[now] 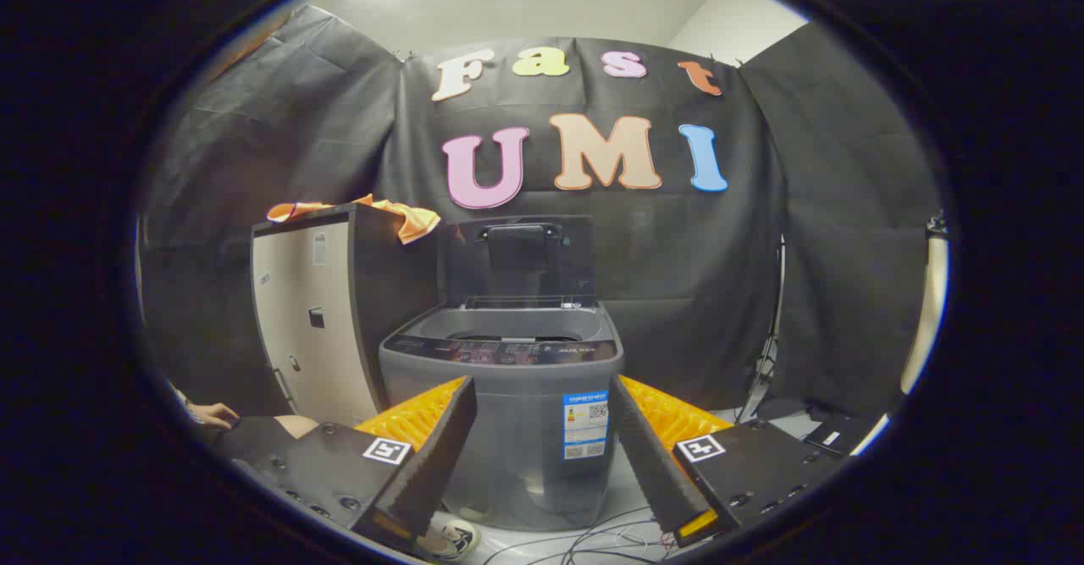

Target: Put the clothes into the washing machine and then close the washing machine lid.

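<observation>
A grey top-loading washing machine (pixel 508 404) stands straight ahead, beyond my fingers. Its dark lid (pixel 518 258) is raised upright at the back, and the drum opening shows below it. Orange clothes (pixel 398 213) lie draped over the top of a tall cabinet (pixel 313 319) to the left of the machine. My gripper (pixel 542 455) is open, with nothing between its fingers; the machine's front shows through the gap. It is well short of both the machine and the clothes.
Cables (pixel 593 540) trail on the pale floor in front of the machine. A person's hand (pixel 212 414) shows low at the left, beside the cabinet. A flat dark box (pixel 838 434) lies on the floor to the right.
</observation>
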`<action>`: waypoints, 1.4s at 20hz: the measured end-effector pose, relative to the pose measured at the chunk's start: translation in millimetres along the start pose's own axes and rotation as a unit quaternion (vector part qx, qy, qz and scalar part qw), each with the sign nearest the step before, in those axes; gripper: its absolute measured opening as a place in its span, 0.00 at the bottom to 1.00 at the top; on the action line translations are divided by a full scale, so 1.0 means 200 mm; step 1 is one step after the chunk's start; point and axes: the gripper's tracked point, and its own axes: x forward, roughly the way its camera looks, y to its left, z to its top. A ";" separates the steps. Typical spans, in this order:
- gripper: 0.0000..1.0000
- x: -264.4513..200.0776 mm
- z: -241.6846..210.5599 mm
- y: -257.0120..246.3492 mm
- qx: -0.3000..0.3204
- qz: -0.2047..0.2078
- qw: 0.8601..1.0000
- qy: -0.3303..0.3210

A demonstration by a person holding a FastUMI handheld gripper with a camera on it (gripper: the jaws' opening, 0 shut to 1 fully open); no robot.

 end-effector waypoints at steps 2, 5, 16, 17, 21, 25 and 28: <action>0.98 0.00 0.00 0.00 0.000 0.000 1.000 0.000; 0.98 0.00 0.00 0.00 0.000 0.000 1.000 0.000; 0.98 0.00 0.00 0.00 0.000 0.000 1.000 0.000; 0.98 0.00 0.00 0.00 0.000 0.000 1.000 0.000; 0.98 0.00 0.00 0.00 -0.002 0.001 1.000 -0.002; 0.98 0.01 0.00 0.04 -0.004 0.011 1.000 -0.002; 0.98 0.04 0.03 0.11 0.001 0.029 1.000 -0.009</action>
